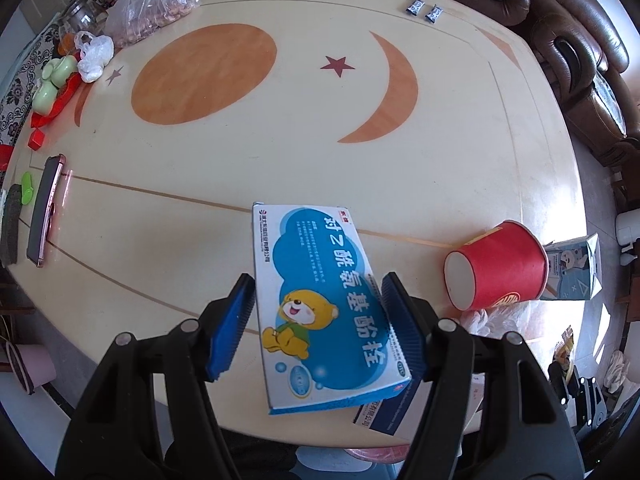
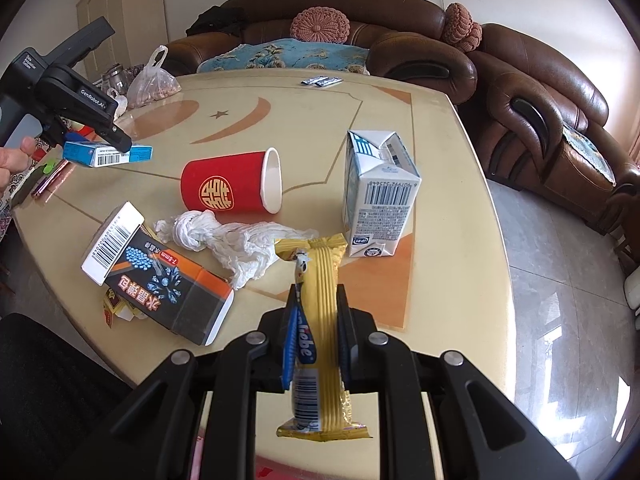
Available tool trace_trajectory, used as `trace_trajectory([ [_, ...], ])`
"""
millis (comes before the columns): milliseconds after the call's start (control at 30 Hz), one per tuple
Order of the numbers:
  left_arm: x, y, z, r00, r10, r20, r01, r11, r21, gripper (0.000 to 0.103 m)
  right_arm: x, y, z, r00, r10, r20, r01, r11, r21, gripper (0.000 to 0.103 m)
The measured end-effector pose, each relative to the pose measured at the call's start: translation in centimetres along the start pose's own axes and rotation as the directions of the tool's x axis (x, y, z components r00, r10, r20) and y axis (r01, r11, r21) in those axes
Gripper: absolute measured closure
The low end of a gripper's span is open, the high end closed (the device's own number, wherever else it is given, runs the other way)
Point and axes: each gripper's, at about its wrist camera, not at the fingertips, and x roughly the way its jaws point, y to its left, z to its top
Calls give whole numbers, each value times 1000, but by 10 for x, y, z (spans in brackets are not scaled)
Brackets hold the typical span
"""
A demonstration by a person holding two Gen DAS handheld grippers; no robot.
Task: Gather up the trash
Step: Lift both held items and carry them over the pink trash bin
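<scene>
My left gripper (image 1: 318,300) is shut on a blue and white medicine box (image 1: 320,300) with a cartoon bear, held above the table; the right wrist view shows it lifted at the far left (image 2: 108,154). My right gripper (image 2: 318,308) is shut on a yellow snack wrapper (image 2: 320,320), held above the table's near edge. On the table lie a tipped red paper cup (image 2: 232,186), a crumpled white tissue (image 2: 236,240), a black and orange box (image 2: 160,276) and an upright milk carton (image 2: 378,196).
The cream table (image 1: 280,152) also holds a phone (image 1: 44,208), a bag of nuts (image 1: 148,12), a white plastic bag (image 1: 94,56), green cups (image 1: 52,84) and two small sachets (image 1: 424,10). A brown sofa (image 2: 540,92) wraps the far side. Tiled floor lies to the right.
</scene>
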Motion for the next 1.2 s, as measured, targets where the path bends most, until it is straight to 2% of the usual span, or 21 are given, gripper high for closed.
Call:
trace_trajectory([
  [300,-39,3,-34,998,-21,62,18,999,47,38,-47,17,3,998,-17,53,19,999,-40,86],
  [633,-88,-2,-94,989,-47,142,29,992,125,38,-103,44,-9,994,-17,109,25,996,-80,86],
  [933,-112,-12,-155,981,-89,172,55,980,192,38,-141,66,-32,991,-8,134,23,994,-108,86],
  [1200,-120,-21,-205,971,-126,202,75,968,241,38,-156,77,-55,993,-2,122,15,994,-107,86],
])
